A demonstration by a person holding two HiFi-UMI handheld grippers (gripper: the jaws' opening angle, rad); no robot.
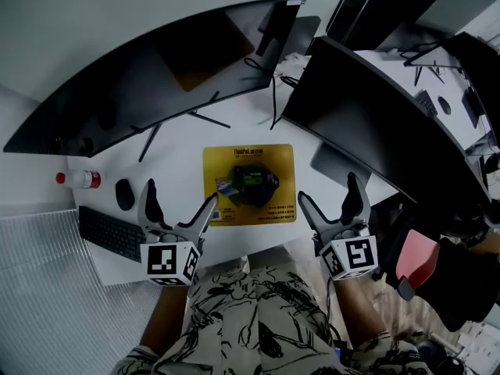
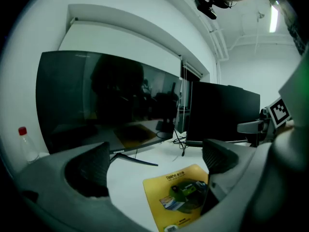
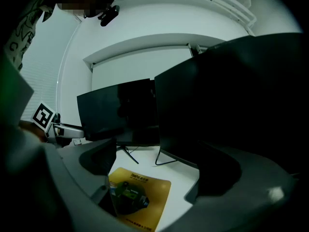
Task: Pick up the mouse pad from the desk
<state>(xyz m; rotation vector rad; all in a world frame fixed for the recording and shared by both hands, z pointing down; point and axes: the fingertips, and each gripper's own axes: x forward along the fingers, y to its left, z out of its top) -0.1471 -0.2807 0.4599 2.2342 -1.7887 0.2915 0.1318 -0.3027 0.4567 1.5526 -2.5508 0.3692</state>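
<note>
A yellow mouse pad with a dark green printed picture lies flat on the white desk, between the two monitors and the front edge. It also shows low in the left gripper view as the mouse pad and in the right gripper view as the mouse pad. My left gripper hangs open near the pad's lower left corner, above the desk's front edge. My right gripper stands open just right of the pad. Neither holds anything.
A wide curved monitor stands behind the pad, a second dark monitor at the right. A keyboard, a dark mouse and a red-capped bottle lie at the left. Cables run between the monitors.
</note>
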